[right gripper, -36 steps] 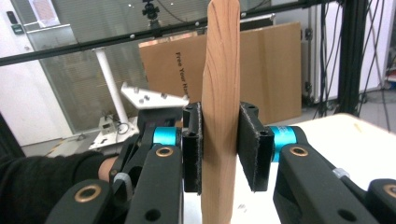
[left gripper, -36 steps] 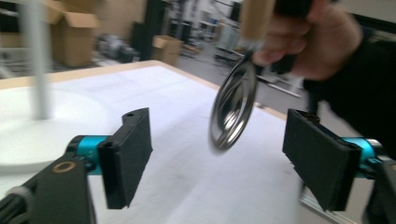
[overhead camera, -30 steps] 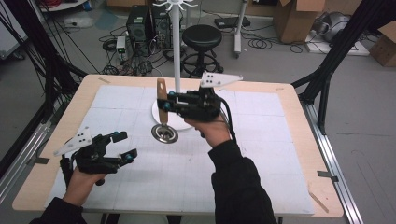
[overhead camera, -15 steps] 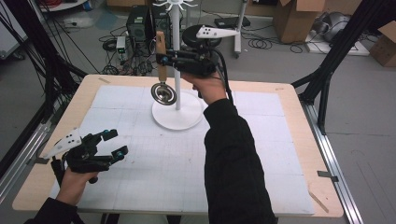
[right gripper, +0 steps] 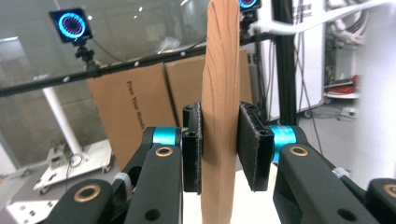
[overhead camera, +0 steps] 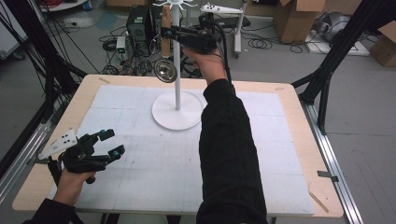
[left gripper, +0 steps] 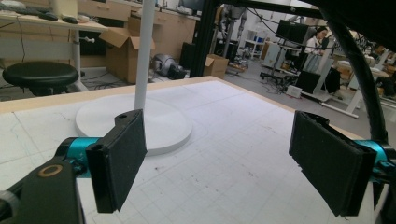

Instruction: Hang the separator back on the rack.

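The wooden table (overhead camera: 299, 112) carries a white gridded mat (overhead camera: 154, 172) and, well ahead of the left gripper (overhead camera: 109, 142), a white stand (overhead camera: 177, 70) with a round base and a tall pole topped by a ring of hooks. That left gripper rests low over the mat's near left corner with its jaws spread wide and nothing between them. The right gripper (overhead camera: 164, 31) is raised high beside the top of the pole, its jaws pinching the upright wooden handle of a ladle (overhead camera: 165, 69), whose shiny metal bowl hangs below the jaws, just left of the pole.
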Available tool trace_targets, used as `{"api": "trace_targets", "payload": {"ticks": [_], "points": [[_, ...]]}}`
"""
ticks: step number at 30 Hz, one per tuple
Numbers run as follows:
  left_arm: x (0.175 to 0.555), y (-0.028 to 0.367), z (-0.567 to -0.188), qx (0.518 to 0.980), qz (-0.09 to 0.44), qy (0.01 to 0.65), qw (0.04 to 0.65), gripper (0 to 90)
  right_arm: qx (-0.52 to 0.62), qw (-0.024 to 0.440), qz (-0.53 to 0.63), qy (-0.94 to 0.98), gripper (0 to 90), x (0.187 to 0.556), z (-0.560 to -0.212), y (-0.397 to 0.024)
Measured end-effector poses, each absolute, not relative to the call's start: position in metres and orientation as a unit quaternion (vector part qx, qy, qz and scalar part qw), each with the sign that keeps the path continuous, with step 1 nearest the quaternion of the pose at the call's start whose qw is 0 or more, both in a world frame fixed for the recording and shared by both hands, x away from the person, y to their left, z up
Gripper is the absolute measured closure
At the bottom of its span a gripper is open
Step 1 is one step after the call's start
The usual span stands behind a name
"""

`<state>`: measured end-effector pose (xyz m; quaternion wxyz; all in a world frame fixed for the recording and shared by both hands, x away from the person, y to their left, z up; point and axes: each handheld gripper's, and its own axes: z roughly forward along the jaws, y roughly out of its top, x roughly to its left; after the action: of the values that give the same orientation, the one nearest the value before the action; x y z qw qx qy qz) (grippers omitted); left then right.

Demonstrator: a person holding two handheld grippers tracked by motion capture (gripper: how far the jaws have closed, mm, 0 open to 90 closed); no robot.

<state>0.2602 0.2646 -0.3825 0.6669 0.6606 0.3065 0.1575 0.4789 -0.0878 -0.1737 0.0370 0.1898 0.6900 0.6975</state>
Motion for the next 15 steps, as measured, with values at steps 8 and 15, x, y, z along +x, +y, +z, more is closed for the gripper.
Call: {"api": "trace_targets", "payload": {"ticks": [8,15], "points": [[0.2605,0.2669,-0.3825,0.66,0.158,0.308,0.667,19.6,0.205,0.036,0.693,0.69,72.4,0.4878,-0.1783,-0.0884],[0.2612,0.2686,-0.3839,0.657,0.158,0.314,0.667,19.5,0.206,0.045,0.68,0.703,61.0,0.4815,-0.1794,-0.0847]]}}
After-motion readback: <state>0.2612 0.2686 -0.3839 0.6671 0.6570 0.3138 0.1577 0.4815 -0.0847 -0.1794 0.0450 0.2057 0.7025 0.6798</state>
